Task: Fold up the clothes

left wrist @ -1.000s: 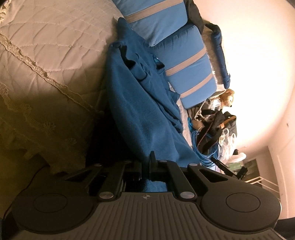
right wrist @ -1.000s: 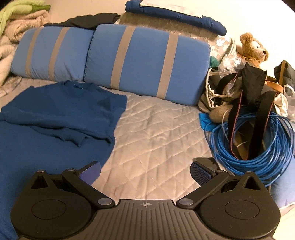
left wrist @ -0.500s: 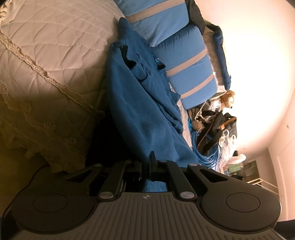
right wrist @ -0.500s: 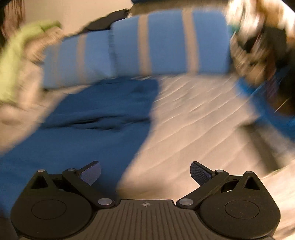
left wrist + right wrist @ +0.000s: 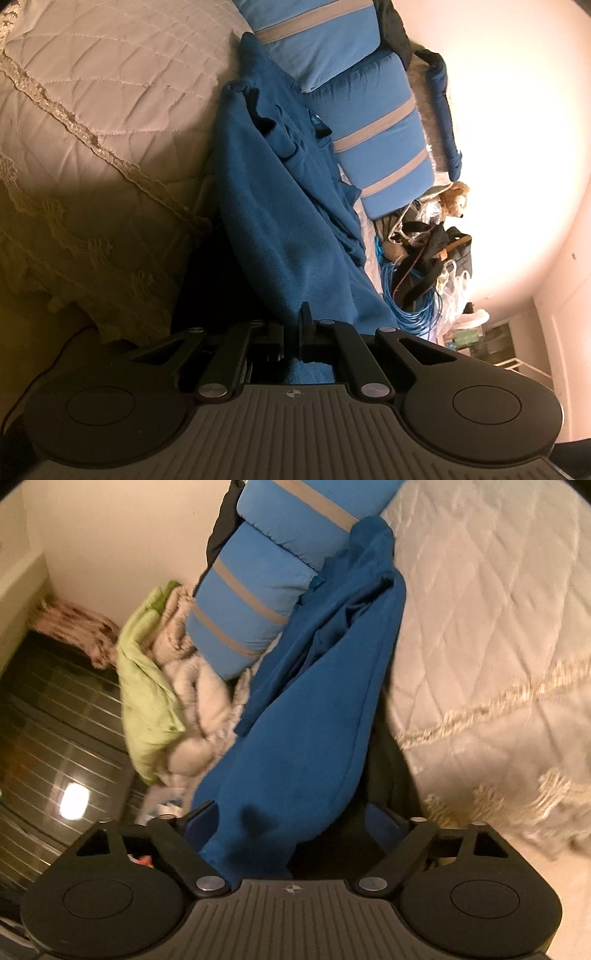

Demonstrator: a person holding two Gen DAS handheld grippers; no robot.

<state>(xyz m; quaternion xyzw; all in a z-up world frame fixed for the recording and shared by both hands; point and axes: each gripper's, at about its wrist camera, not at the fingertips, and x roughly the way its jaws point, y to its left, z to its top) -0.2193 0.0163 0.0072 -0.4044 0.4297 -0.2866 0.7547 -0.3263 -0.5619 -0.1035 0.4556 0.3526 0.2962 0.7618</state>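
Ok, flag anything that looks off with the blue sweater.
The blue sweater lies rumpled, its bunched hem hanging off the bed. Only the left gripper pinches it; the right gripper is open around the fabric.

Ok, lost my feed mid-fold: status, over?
Left gripper shut on blue sweater. Right gripper open, hem between its fingers, not clamped. Sweater drapes off bed. Nothing in the way.

the sweater point(image 5: 280, 206) lies on the bed point(image 5: 110, 92), its collar end against the two pillows point(image 5: 380, 147) at the head edge and its hem end over the foot edge. the left gripper point(image 5: 300, 332) is clamped on the hem; the right gripper point(image 5: 295, 823) straddles the hem with jaws apart. beyond the pillows, at one side edge sit a cable coil point(image 5: 410, 291) and teddy bear point(image 5: 456, 197), at the other a blanket heap point(image 5: 166, 686).
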